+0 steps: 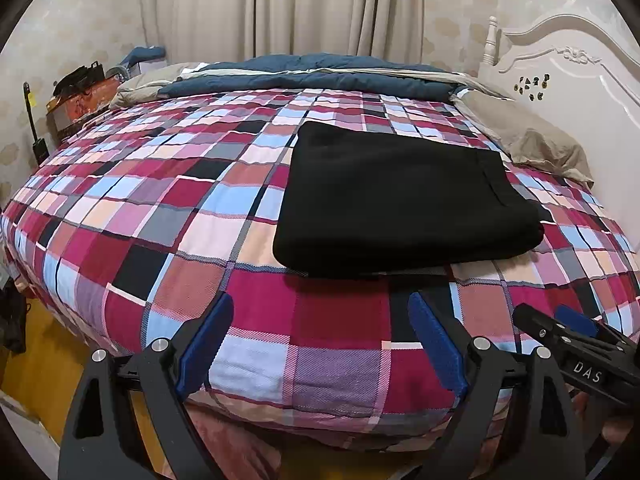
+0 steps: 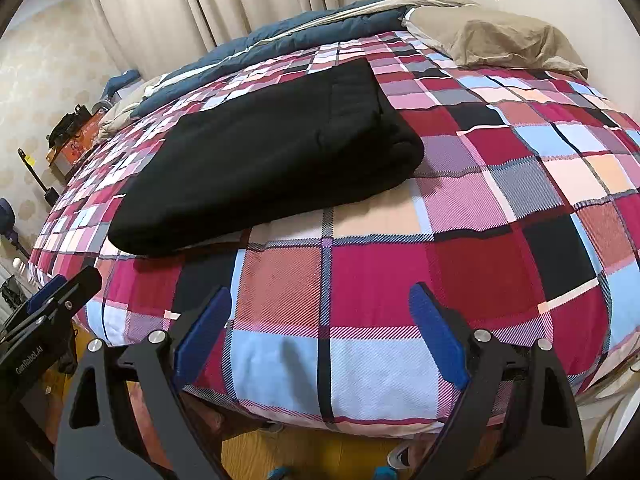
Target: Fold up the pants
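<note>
The black pants lie folded into a thick rectangle on the plaid bed cover. In the right wrist view the pants lie ahead and to the left on the cover. My left gripper is open and empty, held over the bed's near edge, short of the pants. My right gripper is open and empty, also at the near edge. The right gripper shows at the lower right of the left wrist view; the left one shows at the lower left of the right wrist view.
A blue duvet and beige pillows lie at the far side by the white headboard. Curtains hang behind. A cluttered side table stands far left. Wooden floor lies below the bed edge.
</note>
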`<action>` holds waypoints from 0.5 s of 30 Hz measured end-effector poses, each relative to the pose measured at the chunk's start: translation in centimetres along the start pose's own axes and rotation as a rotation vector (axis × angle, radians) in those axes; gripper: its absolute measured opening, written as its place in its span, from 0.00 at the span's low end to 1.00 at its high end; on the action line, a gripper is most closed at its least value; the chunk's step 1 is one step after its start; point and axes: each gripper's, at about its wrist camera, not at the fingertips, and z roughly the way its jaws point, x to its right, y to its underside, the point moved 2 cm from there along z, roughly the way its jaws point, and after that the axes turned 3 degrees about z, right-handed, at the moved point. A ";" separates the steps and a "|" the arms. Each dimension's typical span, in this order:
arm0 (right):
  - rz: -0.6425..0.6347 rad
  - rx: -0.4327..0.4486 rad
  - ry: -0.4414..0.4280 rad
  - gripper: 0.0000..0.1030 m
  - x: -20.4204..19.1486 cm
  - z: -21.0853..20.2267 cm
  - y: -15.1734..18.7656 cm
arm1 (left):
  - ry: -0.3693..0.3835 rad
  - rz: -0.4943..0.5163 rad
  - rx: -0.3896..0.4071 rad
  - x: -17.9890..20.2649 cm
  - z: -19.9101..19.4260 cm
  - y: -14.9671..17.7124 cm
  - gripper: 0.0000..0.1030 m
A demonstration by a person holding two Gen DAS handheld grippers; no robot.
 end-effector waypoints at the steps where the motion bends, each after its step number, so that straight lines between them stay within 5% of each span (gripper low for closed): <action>1: 0.000 0.001 0.001 0.89 0.0 0.0 0.0 | -0.002 0.002 -0.001 0.0 0.0 0.0 0.85; 15: -0.021 -0.012 -0.008 0.90 -0.3 0.2 0.2 | -0.028 0.015 0.009 0.1 -0.1 -0.1 0.85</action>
